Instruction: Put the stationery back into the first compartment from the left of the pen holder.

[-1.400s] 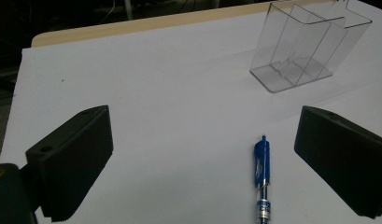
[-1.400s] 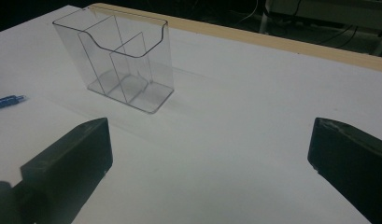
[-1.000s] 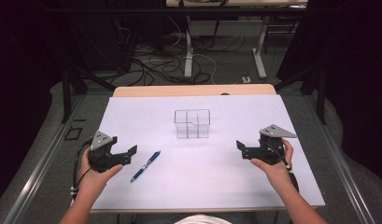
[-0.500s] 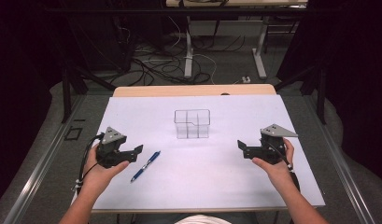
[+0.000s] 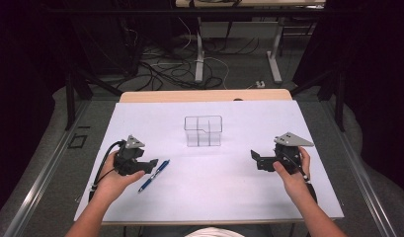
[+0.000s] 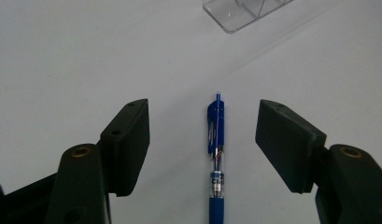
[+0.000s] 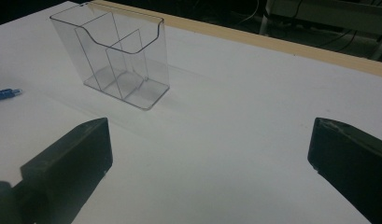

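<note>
A blue click pen [image 5: 153, 175] [image 6: 215, 158] lies flat on the white table sheet, left of centre. My left gripper [image 5: 149, 166] [image 6: 202, 142] is open right at it, its jaws standing either side of the pen's clip end without touching. A clear plastic organiser with compartments [image 5: 203, 131] [image 7: 115, 56] [image 6: 244, 11] stands upright and empty mid-table. My right gripper [image 5: 255, 159] [image 7: 209, 163] is open on the right side, pointing left toward the organiser, with nothing between its jaws. The pen's tip [image 7: 5, 94] shows at the left edge of the right gripper view.
The white sheet [image 5: 209, 192] covers the table, with a wooden strip [image 5: 204, 95] along the far edge. Beyond it are desk legs [image 5: 274, 59] and loose cables [image 5: 155, 69] on the floor.
My left gripper has moved right and forward, from a hand's width left of the pen to straddling its upper end. The right gripper has barely shifted.
</note>
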The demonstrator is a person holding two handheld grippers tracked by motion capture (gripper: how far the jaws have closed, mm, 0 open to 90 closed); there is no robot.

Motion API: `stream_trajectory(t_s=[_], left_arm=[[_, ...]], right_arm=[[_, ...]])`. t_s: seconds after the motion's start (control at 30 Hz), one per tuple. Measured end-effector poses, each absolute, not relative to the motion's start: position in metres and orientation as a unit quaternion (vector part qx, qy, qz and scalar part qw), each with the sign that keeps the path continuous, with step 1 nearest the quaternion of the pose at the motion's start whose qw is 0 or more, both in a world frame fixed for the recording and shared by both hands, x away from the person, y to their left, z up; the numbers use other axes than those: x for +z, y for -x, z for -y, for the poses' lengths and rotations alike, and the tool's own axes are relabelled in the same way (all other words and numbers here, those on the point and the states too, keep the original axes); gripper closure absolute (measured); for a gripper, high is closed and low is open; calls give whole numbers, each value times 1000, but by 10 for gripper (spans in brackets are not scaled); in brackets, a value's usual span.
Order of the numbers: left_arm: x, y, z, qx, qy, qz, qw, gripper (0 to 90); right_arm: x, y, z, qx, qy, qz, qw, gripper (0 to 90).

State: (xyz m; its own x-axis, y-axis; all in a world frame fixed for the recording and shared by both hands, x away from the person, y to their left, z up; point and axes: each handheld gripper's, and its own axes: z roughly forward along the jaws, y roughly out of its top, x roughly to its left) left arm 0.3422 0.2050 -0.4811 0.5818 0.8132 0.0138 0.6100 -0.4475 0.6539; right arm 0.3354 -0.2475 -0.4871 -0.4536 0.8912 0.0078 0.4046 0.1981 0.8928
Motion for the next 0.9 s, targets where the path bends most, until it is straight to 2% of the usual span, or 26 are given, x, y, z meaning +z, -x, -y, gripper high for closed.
stream_trajectory(t_s=[0.2,0.57,0.9], left_arm=[[-487,-347,-199,154,-845,-424,287,378],[-497,-356,-194,101,-859,-442,238,560],[-509,-360,-193,62,-868,-451,198,660]], right_arm=[[-489,-336,248,445,-444,-728,273,0],[-491,-336,247,436,-440,-737,270,0],[-493,-336,246,439,-442,-738,261,0]])
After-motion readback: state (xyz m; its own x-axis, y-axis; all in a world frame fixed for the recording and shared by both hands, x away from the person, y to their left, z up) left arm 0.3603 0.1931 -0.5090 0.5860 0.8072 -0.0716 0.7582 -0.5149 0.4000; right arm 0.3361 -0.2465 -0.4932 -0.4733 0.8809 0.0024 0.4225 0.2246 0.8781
